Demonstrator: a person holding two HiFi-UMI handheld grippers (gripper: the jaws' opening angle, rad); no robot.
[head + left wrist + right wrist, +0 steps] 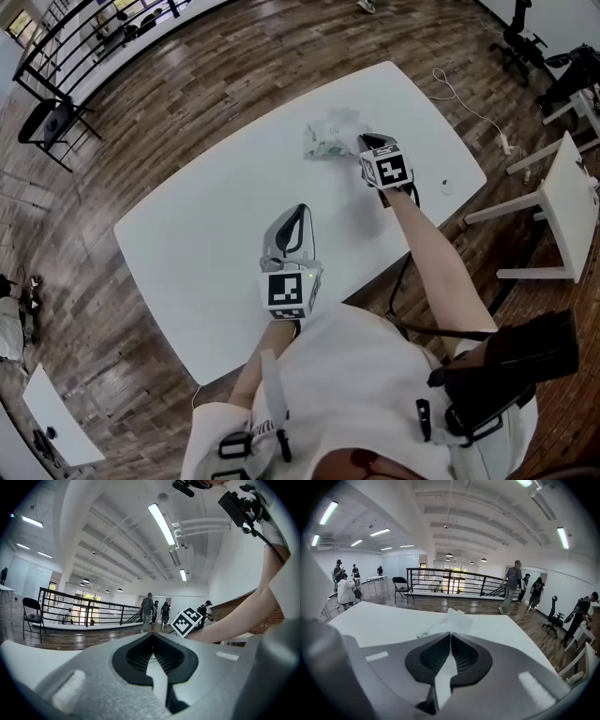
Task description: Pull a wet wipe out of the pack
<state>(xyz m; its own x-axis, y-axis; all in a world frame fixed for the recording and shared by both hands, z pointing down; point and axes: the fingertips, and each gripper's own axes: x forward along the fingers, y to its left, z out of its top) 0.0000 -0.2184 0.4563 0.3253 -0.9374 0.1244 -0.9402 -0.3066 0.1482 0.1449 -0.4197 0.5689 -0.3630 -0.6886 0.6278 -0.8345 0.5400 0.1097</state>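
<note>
Right gripper [450, 633] has its jaws pressed together, and a white wet wipe [457, 619] stands up from just past the tips, apparently pinched by its near edge. In the head view this gripper [367, 141] points down at the far side of the white table [206, 244]. Its tips are at the right end of the pack [328, 145], which lies flat with the crumpled wipe [337, 120] rising out of its top. The pack's green-printed film [423, 632] shows just left of the jaws.

Left gripper [152, 637] is also closed tip to tip, with nothing between its jaws. It sits well apart from the pack, near the table's front edge [296, 214], pointing roughly level.

Beyond the table are a wood floor, a black railing [450, 576], a folding chair [401, 587] and several people standing far off.
</note>
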